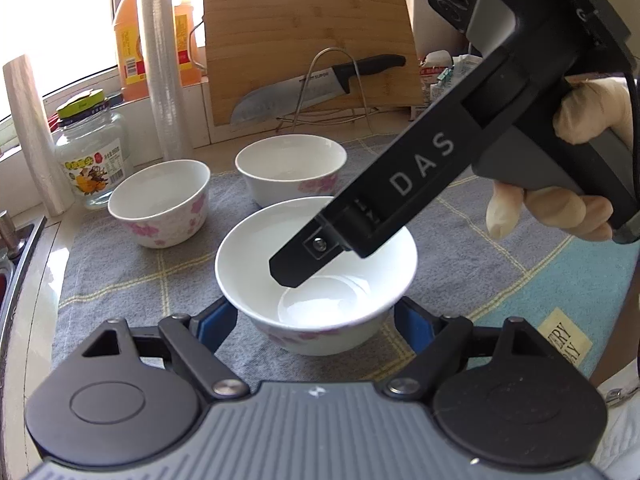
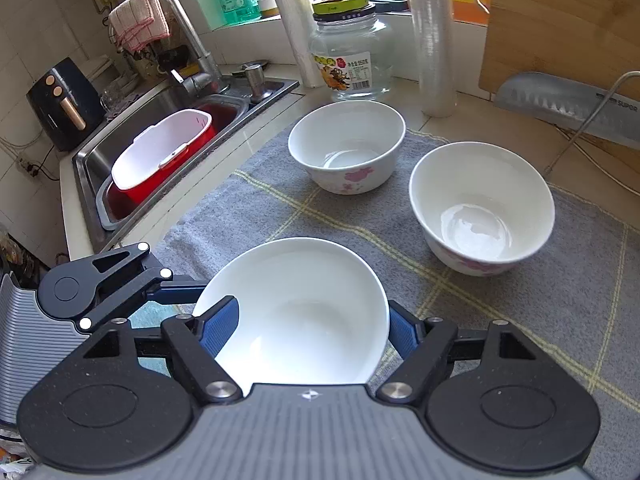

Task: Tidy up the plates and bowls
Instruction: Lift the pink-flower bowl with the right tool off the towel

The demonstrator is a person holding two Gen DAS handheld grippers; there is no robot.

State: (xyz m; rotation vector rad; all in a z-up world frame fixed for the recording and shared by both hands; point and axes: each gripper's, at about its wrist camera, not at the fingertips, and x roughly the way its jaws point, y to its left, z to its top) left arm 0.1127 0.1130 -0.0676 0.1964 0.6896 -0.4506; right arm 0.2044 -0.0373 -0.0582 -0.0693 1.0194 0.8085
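Two grippers | near bowl (image 1: pixel 316 276) between left jaws, apparently gripped | right jaws straddle its rim, contact unclear

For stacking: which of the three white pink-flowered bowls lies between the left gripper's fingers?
The nearest bowl, bracketed by the left gripper; the other two stand farther back, apart.

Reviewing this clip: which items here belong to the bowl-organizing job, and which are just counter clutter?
Job: nearest bowl, left bowl, far bowl.
Lying about: knife, cutting board, glass jar, cling film roll, oil bottle, red tub.
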